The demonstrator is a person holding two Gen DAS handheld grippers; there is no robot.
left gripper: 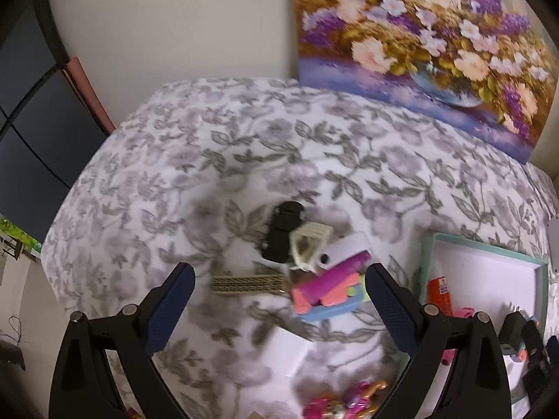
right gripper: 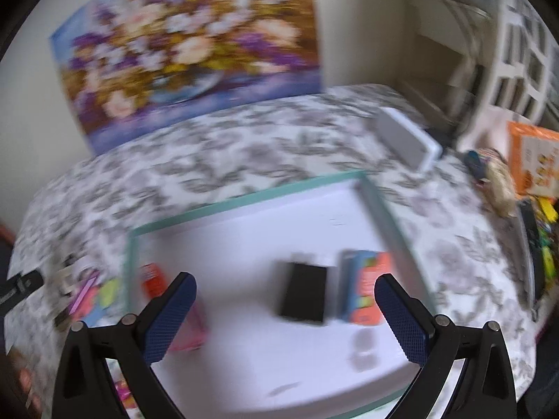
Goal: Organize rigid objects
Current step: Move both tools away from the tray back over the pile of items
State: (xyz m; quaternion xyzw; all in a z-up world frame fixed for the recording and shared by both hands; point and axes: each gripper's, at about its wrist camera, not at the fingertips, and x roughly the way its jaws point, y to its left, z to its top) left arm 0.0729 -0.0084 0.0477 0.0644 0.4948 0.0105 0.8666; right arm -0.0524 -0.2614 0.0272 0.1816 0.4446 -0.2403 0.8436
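Pile of rigid objects [left gripper: 328, 279], pink and purple blocks on a blue piece beside a black toy car [left gripper: 283, 234], lies just ahead of the left tool [left gripper: 279, 279], jaws wide and empty. Right tool [right gripper: 284, 289], equally wide, hangs above the teal-rimmed tray [right gripper: 244, 199] holding a black box [right gripper: 304, 293] and an orange box [right gripper: 367, 286] on the leaf-patterned surface [left gripper: 244, 146].

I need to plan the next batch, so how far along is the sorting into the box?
Done: the white box with a teal rim already holds a black block, an orange and blue carton and a red packet. In hand: nothing; the left gripper and the right gripper are both open and empty. Left: the pile of colourful foam pieces, a black clip and a woven strap on the floral cloth.
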